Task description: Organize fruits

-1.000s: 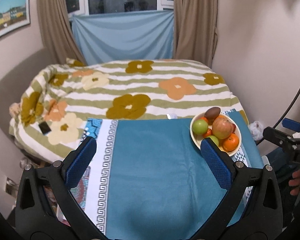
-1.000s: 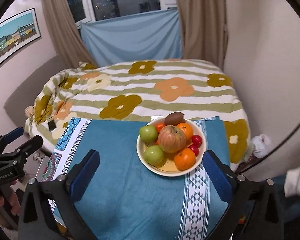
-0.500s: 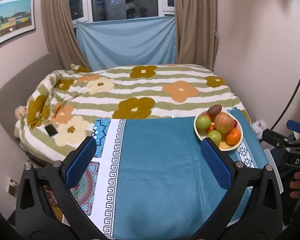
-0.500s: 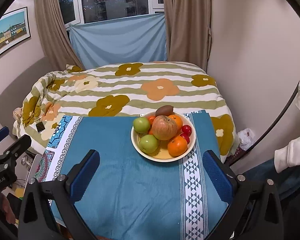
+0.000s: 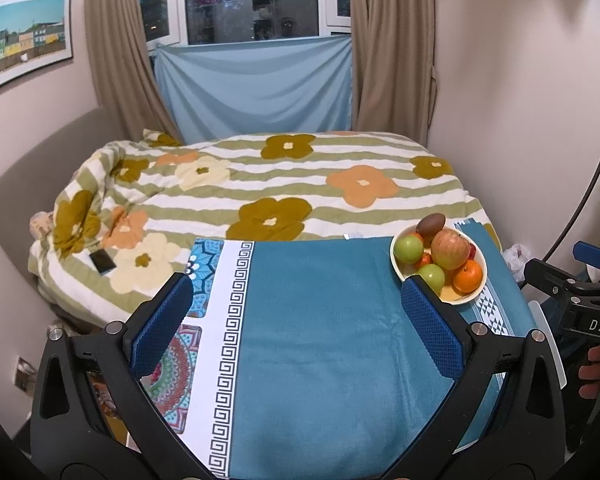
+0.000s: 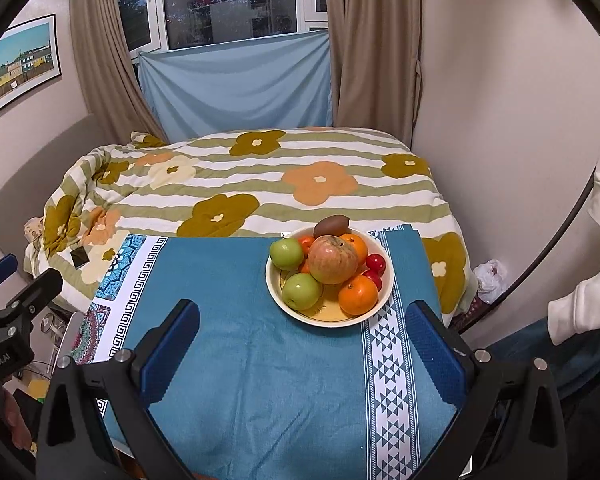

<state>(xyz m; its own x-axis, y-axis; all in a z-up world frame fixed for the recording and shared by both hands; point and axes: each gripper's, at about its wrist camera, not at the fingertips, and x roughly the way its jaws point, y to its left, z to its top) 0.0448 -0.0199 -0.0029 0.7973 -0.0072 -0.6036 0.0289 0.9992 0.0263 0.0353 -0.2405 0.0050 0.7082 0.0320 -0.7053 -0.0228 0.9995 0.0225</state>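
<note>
A cream bowl [image 6: 383,297] stands on the teal tablecloth [image 6: 260,360], piled with fruit: a big red-yellow apple [image 6: 333,259], two green apples [image 6: 301,291], oranges [image 6: 358,295], small red fruits [image 6: 376,263] and a brown kiwi [image 6: 331,225] at the back. My right gripper [image 6: 302,314] is open, held above the cloth in front of the bowl. In the left wrist view the bowl [image 5: 480,280] sits at the right, just beyond the right fingertip of my left gripper [image 5: 296,290], which is open and holds nothing.
Behind the table lies a bed with a flowered striped quilt [image 6: 260,176]; a dark phone [image 5: 103,261] rests on its left side. The wall is close on the right. A person's white sleeve [image 6: 588,288] is at the far right.
Both grippers have pulled back and risen, so the bowl and table look smaller and more of the room shows. Both stay open.
</note>
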